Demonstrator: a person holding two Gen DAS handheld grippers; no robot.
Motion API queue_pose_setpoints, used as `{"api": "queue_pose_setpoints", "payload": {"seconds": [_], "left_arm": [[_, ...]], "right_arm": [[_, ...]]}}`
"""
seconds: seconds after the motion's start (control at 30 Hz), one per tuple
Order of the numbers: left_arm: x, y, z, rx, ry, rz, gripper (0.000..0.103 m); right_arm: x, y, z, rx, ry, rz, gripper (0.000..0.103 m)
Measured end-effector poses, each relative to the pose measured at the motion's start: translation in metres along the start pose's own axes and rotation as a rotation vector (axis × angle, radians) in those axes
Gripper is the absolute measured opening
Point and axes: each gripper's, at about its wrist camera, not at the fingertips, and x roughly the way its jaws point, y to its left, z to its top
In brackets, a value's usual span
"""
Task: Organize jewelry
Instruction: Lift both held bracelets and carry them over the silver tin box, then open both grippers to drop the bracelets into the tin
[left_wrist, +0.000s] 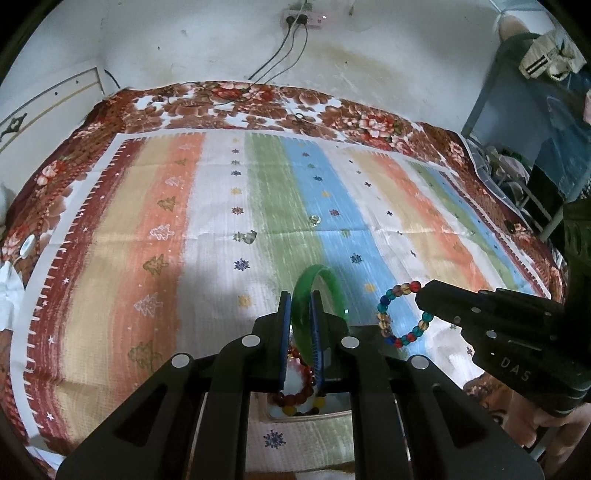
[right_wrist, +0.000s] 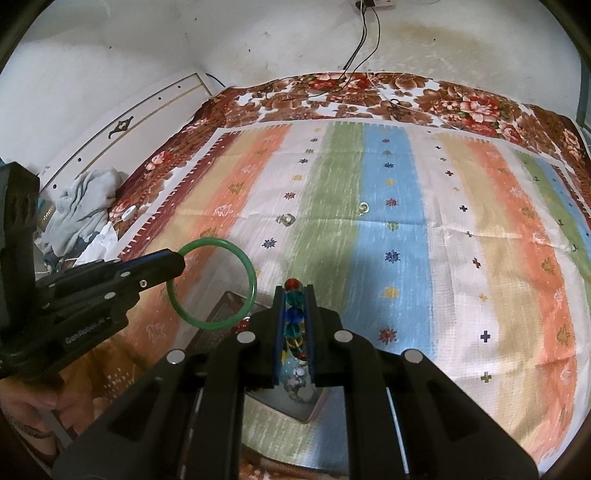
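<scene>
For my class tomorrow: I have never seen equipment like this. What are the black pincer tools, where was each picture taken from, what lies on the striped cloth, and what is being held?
No robot here: a person holds a hand-held gripper in each hand. Each tool carries a wide-angle camera looking forward along its two fingers, so each picture shows its own tool at the bottom and the other at the side.

The left gripper is shut on a green bangle. The right gripper is shut on a bracelet of coloured glass beads.

Below them lies a striped cloth over a flowered blanket. Two small pieces lie further off on the cloth, too small to identify. A shallow tray beneath the left fingers holds reddish beads.
</scene>
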Motion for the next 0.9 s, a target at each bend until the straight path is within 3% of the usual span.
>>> {"api": "queue_pose_setpoints", "payload": {"seconds": [0.4,0.43,0.47,0.53,0.6,0.9], "left_arm": [[0.006,-0.009,-0.001,0.027,0.03,-0.013,0.011],[0.006,-0.01,-0.001,0.035,0.03,-0.013,0.012],[0.006,-0.011,-0.001,0.041,0.031,-0.008,0.022],[0.005,-0.012,-0.001,0.05,0.024,0.001,0.031],[0.005,-0.012,-0.001,0.046,0.026,0.001,0.031],[0.013,0.002,0.005,0.02,0.037,0.036,0.044]], "right_arm": [[0.004,-0.001,-0.001,-0.002,0.025,0.01,0.012],[0.004,-0.002,-0.001,0.003,0.024,0.014,0.013],[0.004,-0.003,-0.001,0.008,0.022,0.015,0.018],[0.003,-0.004,0.0,0.015,0.018,0.015,0.026],[0.003,-0.007,0.0,0.024,0.018,0.012,0.032],[0.008,-0.014,0.002,0.039,0.024,-0.017,0.035]]}}
